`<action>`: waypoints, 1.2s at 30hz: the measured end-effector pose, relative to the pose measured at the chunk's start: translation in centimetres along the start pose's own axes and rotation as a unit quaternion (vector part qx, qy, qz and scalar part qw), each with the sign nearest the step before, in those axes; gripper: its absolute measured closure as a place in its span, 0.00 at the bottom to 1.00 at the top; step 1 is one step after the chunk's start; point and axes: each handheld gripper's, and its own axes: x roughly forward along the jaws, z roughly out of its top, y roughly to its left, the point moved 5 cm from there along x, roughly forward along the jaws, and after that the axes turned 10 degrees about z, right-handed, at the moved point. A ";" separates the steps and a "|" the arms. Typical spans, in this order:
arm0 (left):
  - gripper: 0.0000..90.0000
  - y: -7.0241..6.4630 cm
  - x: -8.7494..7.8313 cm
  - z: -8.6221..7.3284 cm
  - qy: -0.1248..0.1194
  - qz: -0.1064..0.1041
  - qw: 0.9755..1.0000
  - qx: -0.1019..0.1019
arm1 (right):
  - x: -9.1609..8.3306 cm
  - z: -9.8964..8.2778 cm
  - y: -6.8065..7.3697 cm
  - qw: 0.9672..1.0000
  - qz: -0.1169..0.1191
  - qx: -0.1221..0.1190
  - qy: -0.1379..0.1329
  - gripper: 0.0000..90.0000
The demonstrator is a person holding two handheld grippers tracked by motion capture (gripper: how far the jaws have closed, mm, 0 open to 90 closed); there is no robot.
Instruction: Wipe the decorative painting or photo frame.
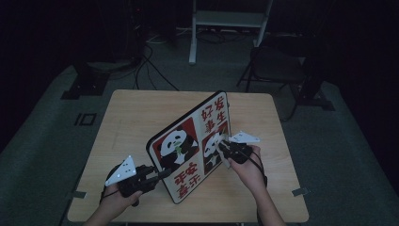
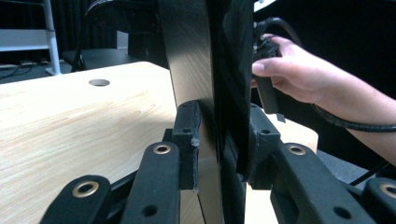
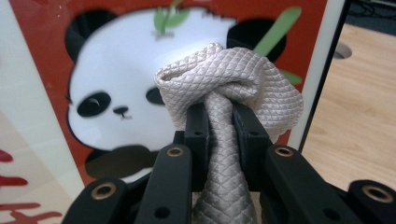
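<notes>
Wiping, high view: my left hand-held gripper (image 1: pixel 162 175) clamps the panda board (image 1: pixel 190 146) upright on the counter (image 1: pixel 127 117); my right hand-held gripper (image 1: pixel 225 148) presses against its printed face.
Left gripper view: jaws narrow on the board's (image 2: pixel 196 70) edge (thin purchase), so a hard push could tip it or twist it loose.
Right gripper view: jaws pinched on the grey cloth (image 3: pixel 233 84); dragging might pull the wad free, I judge.
</notes>
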 end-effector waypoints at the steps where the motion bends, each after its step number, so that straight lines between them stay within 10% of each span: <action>1: 0.79 0.0 0.0 0.0 0.000 0.000 1.000 0.000 | 0.1 -0.2 0.0 1.000 0.000 0.001 0.003 0.87; 36: 0.79 -0.1 0.1 0.0 0.001 -0.002 1.000 -0.004 | 2.2 -5.7 -1.6 0.996 0.002 0.034 0.080 0.87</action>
